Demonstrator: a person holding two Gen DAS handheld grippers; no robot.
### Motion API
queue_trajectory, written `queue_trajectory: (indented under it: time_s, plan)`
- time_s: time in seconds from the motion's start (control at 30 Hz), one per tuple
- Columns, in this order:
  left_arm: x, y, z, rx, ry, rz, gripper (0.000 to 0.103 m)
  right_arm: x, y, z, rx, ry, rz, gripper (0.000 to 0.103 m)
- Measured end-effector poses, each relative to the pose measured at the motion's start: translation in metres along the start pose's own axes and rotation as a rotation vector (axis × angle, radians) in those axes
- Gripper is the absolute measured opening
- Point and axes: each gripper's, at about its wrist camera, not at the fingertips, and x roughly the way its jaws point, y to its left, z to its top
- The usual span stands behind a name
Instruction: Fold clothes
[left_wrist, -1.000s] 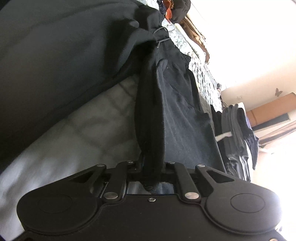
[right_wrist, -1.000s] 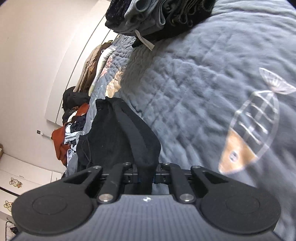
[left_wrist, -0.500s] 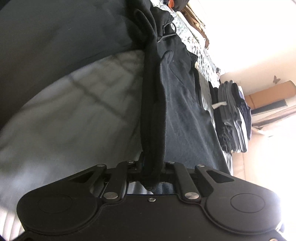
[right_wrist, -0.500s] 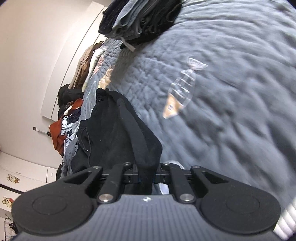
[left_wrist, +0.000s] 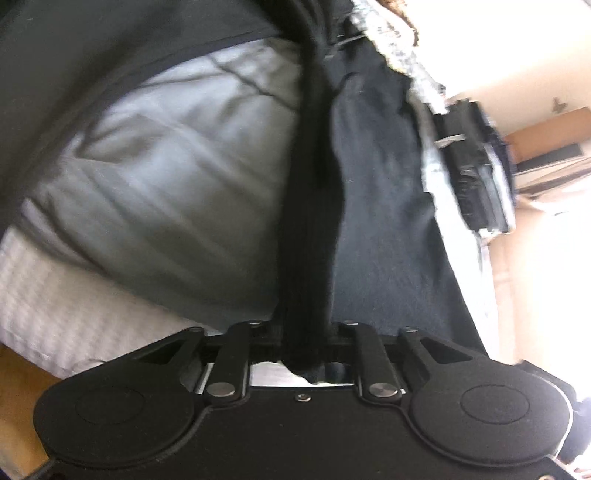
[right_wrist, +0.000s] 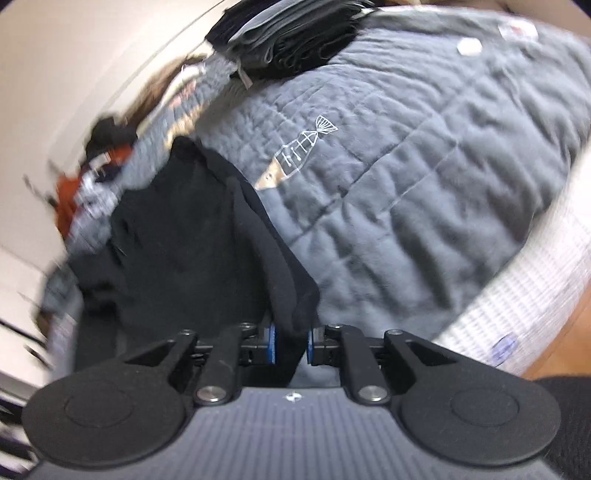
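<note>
A black garment (left_wrist: 380, 206) stretches away from my left gripper (left_wrist: 304, 332), which is shut on a bunched fold of it. The same black garment (right_wrist: 177, 236) lies to the left in the right wrist view, and my right gripper (right_wrist: 291, 341) is shut on another fold of it, blue pads pressing the cloth. The garment hangs over a grey quilted bedspread (right_wrist: 406, 177) with a fish pattern. Both views are blurred by motion.
A stack of folded dark clothes (right_wrist: 291, 40) sits at the far end of the bed, also seen as a stack of folded clothes (left_wrist: 476, 177). A heap of unfolded clothes (right_wrist: 92, 162), orange and dark, lies far left. The white mattress edge (right_wrist: 517, 306) and wooden floor show at right.
Both grippers have pulled back toward the bed's edge with the black garment held; the mattress edge and floor now show, and the fish pattern has shifted up and away.
</note>
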Motion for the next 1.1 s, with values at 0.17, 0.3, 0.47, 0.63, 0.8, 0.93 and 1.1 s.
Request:
queue_trajectory:
  time_s: [0.17,0.3,0.47,0.63,0.8,0.93,1.1]
  plan:
    - [-0.034,-0.003,0.006,0.113,-0.068,0.042,0.046,-0.028,0.008,0.003,-0.123,-0.085,-0.036,0.036]
    - [-0.062,-0.012,0.023,0.22,-0.128,0.043,0.046,-0.038,0.009,0.005,-0.094,-0.138,0.038,0.045]
    - [-0.109,-0.011,0.058,0.34,-0.216,0.038,0.057,-0.025,0.029,-0.002,-0.094,-0.149,0.106,0.049]
    - [-0.145,-0.005,0.09,0.473,-0.308,0.052,0.058,-0.006,0.057,-0.006,-0.151,-0.133,0.128,0.051]
    - [-0.123,-0.026,0.109,0.604,-0.337,0.086,0.057,0.013,0.078,0.007,-0.225,-0.131,0.12,0.052]
    - [-0.086,-0.047,0.112,0.678,-0.311,0.076,0.056,0.034,0.086,0.031,-0.308,-0.135,0.093,0.055]
    - [-0.045,-0.063,0.118,0.743,-0.262,0.082,0.056,0.064,0.09,0.059,-0.379,-0.12,0.08,0.059]
